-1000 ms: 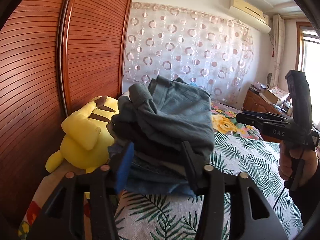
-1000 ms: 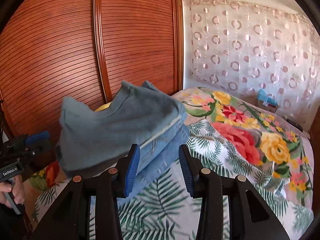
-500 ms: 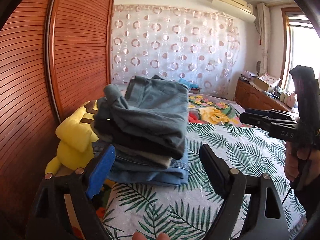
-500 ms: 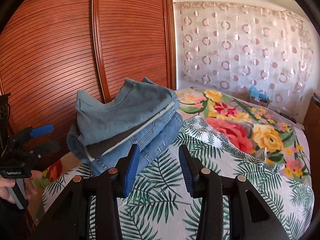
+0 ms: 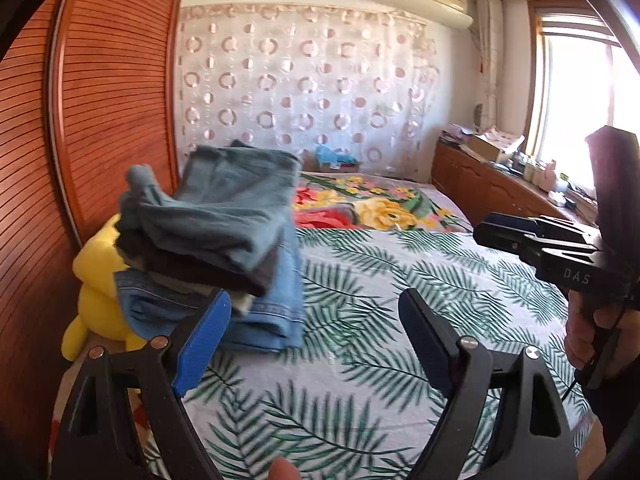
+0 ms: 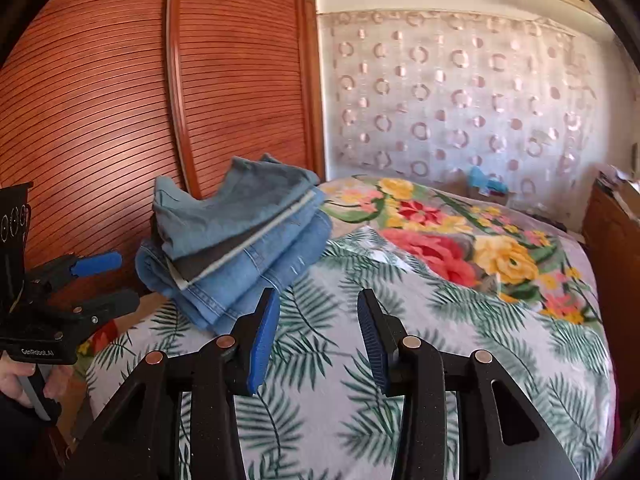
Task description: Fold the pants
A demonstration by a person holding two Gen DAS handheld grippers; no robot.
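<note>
We read "DAS" on the right tool (image 5: 570,258) and "GenRobot.AI" on the left tool (image 6: 86,284); we find no other words

slatted wooden wardrobe (image 6: 120,120) beside sunlit window (image 5: 576,100).

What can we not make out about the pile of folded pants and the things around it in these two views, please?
- Yellow plush toy: left wrist view, mostly behind the pile of folded pants; right wrist view, fully hidden.
- How many garments the pile holds: layers overlap in both views.
- Blue item by the curtain: too small to identify.
- Right gripper: its handle is cut off by the bottom edge of its own view.
</note>
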